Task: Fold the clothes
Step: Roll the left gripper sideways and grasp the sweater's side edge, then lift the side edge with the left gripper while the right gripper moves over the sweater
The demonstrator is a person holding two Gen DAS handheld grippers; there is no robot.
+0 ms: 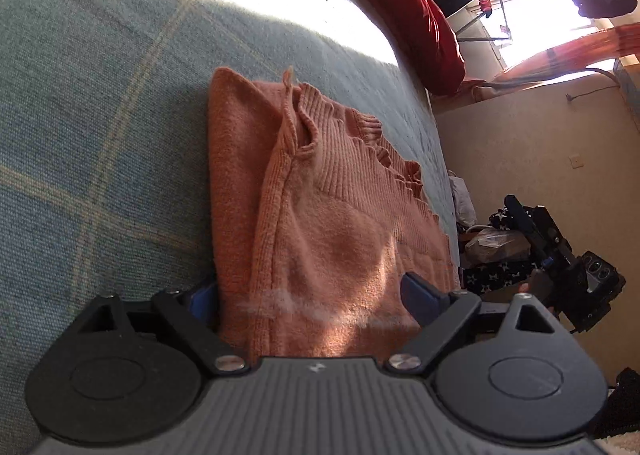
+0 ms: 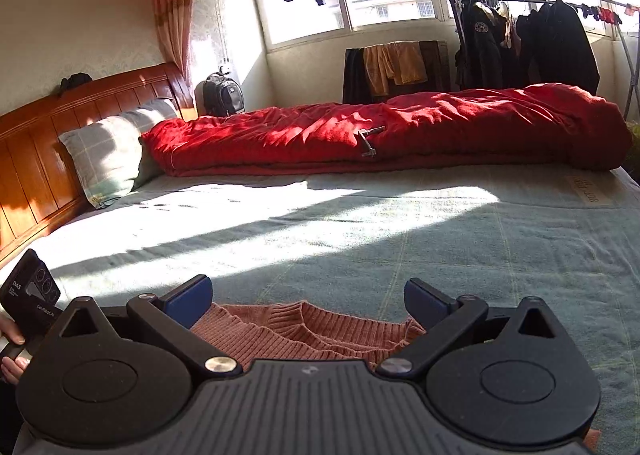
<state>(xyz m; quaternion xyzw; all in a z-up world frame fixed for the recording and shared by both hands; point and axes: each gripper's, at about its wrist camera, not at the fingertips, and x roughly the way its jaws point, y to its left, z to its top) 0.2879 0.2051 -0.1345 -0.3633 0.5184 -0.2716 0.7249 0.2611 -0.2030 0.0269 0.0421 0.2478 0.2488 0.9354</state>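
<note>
Left gripper [image 1: 312, 295] and right gripper [image 2: 308, 297], jaws spread wide, gripping nothing. The folded pink sweater [image 1: 320, 215] (ribbed collar visible) lies between each pair of jaws on the bed [image 2: 440, 239].

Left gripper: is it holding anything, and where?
Nothing clamped. The left gripper is open, its fingers straddling the near edge of the orange sweater.

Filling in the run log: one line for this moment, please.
task: fold clothes | sweater: folded on bed | left gripper: open, astride sweater | right gripper: open over sweater edge
</note>
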